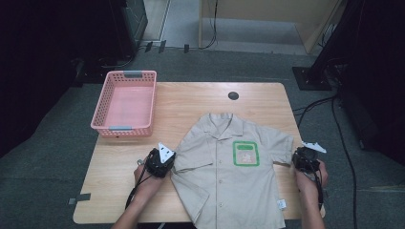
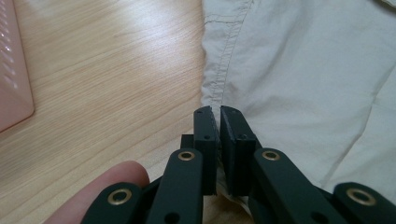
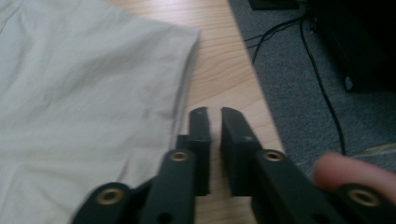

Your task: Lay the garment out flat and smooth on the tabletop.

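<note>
A beige short-sleeved shirt (image 1: pixel 224 176) lies flat, front up, on the wooden table (image 1: pixel 191 100), with a green-edged patch (image 1: pixel 246 153) on its chest. My left gripper (image 1: pixel 162 160) sits at the hem of the shirt's left-hand sleeve. In the left gripper view the gripper (image 2: pixel 215 112) has its jaws pressed nearly together over the sleeve hem (image 2: pixel 210 88), with cloth between them. My right gripper (image 1: pixel 305 157) rests at the other sleeve's edge. Seen from the right gripper view, this gripper (image 3: pixel 214 114) is shut just beside the shirt (image 3: pixel 84 84), with bare wood in the slit.
A pink plastic basket (image 1: pixel 122 129) stands at the table's back left, and its wall (image 2: pixel 11 79) appears in the left gripper view. A dark round grommet (image 1: pixel 233 95) sits near the far edge. The table's right edge and floor cables (image 3: pixel 322 93) lie close to my right gripper.
</note>
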